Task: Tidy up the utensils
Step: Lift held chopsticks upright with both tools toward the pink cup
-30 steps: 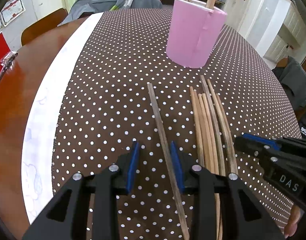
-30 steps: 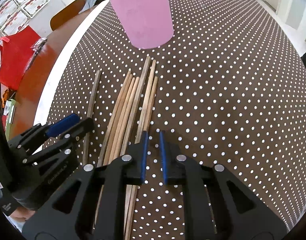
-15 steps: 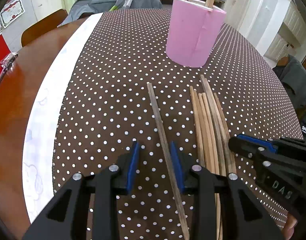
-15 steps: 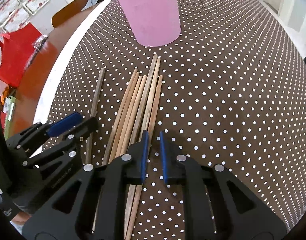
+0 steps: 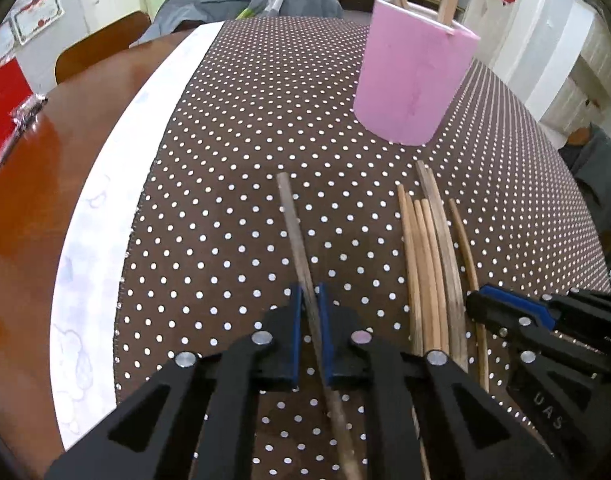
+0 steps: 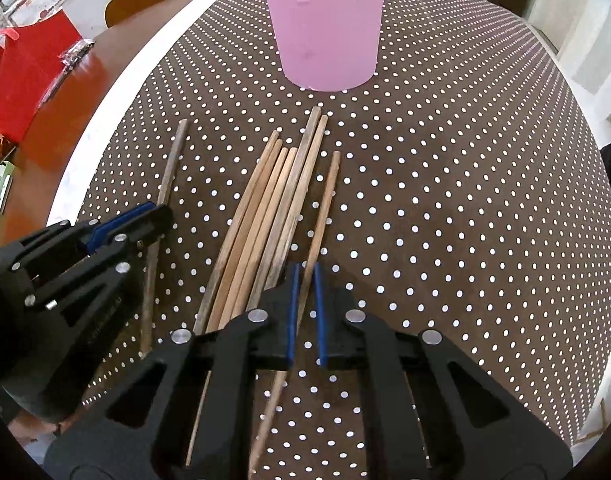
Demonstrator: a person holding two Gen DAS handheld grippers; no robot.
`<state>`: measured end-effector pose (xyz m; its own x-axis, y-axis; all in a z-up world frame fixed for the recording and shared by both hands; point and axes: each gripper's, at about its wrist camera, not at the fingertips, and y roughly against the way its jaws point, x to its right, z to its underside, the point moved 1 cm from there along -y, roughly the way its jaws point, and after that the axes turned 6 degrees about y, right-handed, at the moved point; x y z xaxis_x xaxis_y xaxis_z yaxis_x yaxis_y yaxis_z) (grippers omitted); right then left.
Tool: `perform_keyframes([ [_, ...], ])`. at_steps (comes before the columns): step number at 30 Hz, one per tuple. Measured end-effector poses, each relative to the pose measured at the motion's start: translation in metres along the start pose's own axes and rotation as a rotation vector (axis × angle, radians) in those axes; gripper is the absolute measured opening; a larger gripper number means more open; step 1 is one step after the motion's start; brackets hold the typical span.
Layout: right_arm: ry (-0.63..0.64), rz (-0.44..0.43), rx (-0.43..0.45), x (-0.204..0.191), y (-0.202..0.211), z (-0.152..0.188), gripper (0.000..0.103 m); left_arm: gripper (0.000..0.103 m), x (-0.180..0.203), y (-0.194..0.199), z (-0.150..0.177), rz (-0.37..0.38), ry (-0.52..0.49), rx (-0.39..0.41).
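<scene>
Left wrist view: 1 dark chopstick (image 5: 301, 256) is lying alone on the dotted cloth (image 5: 233, 184), and the left gripper (image 5: 310, 320) is pinching it. The right gripper (image 6: 304, 312) is seemingly clamping a pale chopstick (image 6: 323, 208) beside the bundle (image 6: 261, 220). Next, each needs lifting into the pink holder (image 5: 413, 84).

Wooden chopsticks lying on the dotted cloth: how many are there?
8: one dark wooden chopstick in the left gripper, one pale wooden chopstick in the right gripper, and a bundle of six between them. Others may hide underneath.
</scene>
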<state>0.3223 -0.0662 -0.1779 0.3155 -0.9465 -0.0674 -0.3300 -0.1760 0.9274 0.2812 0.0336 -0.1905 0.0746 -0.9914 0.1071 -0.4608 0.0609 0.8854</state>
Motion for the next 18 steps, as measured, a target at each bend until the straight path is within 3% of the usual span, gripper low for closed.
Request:
perform_keyframes([
  [9, -0.071, -0.065, 0.145, 0.055, 0.036, 0.032, 0.005, 0.006, -0.014, 0.008, 0.002, 0.146, 0.082, 0.040],
  [18, -0.103, -0.155, 0.422, 0.086, 0.107, 0.032, 0.005, 0.006, 0.014, 0.080, -0.012, 0.332, 0.043, 0.276],
])
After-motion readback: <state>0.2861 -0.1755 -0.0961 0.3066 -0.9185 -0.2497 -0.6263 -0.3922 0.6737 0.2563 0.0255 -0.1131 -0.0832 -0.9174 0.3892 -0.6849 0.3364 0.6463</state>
